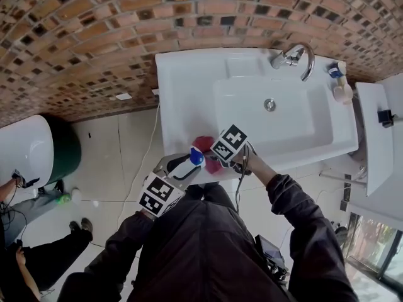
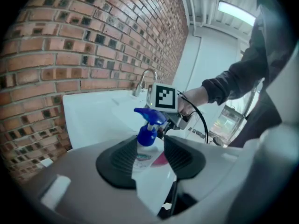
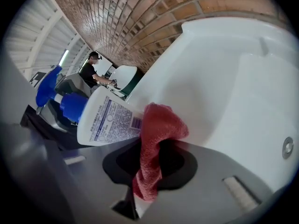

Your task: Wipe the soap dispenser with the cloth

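The left claw (image 2: pixel 150 157) was clamped on the soap dispenser (image 2: pixel 147 135). Its two black ribbed pads (image 2: pixel 122 161) pressed the smooth white plastic body from either side, below the blue trigger head. The right claw (image 3: pixel 154 164) was closed on the cloth (image 3: pixel 161 125), a red, nubbly terry piece pinched into a narrow fold between its dark, rounded jaws, with the loose top bunched into a soft hump. That hump lay against the soap dispenser's side, just beside the printed label, and the soap dispenser was held tilted. Both claws met over the front rim of the sink (image 1: pixel 189 93), a glossy white rectangular basin with a round metal drain (image 1: pixel 269 104) and a curved chrome tap (image 1: pixel 303 56) at the back. Behind it rose a wall (image 1: pixel 94 24) of rough reddish brick, and pale, smooth floor tiles (image 1: pixel 113 162) lay to the side.
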Motion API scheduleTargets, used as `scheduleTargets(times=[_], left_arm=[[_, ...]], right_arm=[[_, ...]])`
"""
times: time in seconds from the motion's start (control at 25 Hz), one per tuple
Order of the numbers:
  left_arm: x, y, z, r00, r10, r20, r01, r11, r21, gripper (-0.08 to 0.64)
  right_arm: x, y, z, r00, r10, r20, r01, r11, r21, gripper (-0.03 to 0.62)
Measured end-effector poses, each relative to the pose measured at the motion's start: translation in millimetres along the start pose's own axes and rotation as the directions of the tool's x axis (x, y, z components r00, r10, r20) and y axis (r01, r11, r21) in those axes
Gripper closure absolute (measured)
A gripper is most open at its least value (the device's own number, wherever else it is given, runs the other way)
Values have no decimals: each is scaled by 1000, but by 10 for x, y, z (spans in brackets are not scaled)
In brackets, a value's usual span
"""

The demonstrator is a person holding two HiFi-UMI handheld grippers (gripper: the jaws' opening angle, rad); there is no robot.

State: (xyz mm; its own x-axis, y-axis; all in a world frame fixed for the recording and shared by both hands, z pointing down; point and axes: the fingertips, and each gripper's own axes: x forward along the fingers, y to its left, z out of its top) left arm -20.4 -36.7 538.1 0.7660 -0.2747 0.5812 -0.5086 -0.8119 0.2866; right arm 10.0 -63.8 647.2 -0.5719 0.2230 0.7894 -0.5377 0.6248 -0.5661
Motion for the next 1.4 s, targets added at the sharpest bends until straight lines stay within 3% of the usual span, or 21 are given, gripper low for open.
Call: scheduleTargets(times=[0.08,0.16,0.24,0.32,0.4,0.52,0.68,0.8,0.88,1.2,1.28,1.4], left_arm=[[4,-6,3,1000,3,3,-3,1000,0,394],[-4,-18,2,1000,5,5,-5,1000,1,394],[-19,-25,-13,1000,10,8,-10,1000,-5,394],[-23,-30,-13,1000,15,17,-14,1000,-13,394],[-19,-29,-3,1000,16,24,-16,1000,-15,394],[-13,-35,14,999,23,42,-22,1000,-22,394],[10,-72,19,998,28,59,-26,999,-32,394],[32,-76,11,997,31,69,-29,999,-40,394],[35,-69,7,997,34,76,-31,998,-45,396],[37,-38,-33,997,48,66,-44,997,-56,396],[38,-26,-48,997,51,61,-47,997,-57,396],[22,-16,-89,997,52,51,-49,997,-58,394]], right_arm=[[-127,32,22,1000,-8,14,8,999,-49,523],[-345,104,117,999,-7,44,14,987,-158,523],[-592,203,292,998,-8,64,28,947,-321,523],[-792,298,503,998,-17,53,41,871,-490,523],[-895,386,692,1000,-30,9,29,775,-631,523],[-881,504,830,993,-67,-95,-30,637,-771,523],[-730,627,798,965,-128,-230,-140,493,-859,523],[-596,637,735,939,-182,-291,-198,404,-893,523],[-525,591,697,923,-219,-316,-223,362,-905,523],[-200,337,534,893,-247,-375,-273,364,-890,523],[-114,300,486,893,-239,-382,-274,385,-881,523],[-48,268,482,911,-197,-363,-245,450,-859,529]])
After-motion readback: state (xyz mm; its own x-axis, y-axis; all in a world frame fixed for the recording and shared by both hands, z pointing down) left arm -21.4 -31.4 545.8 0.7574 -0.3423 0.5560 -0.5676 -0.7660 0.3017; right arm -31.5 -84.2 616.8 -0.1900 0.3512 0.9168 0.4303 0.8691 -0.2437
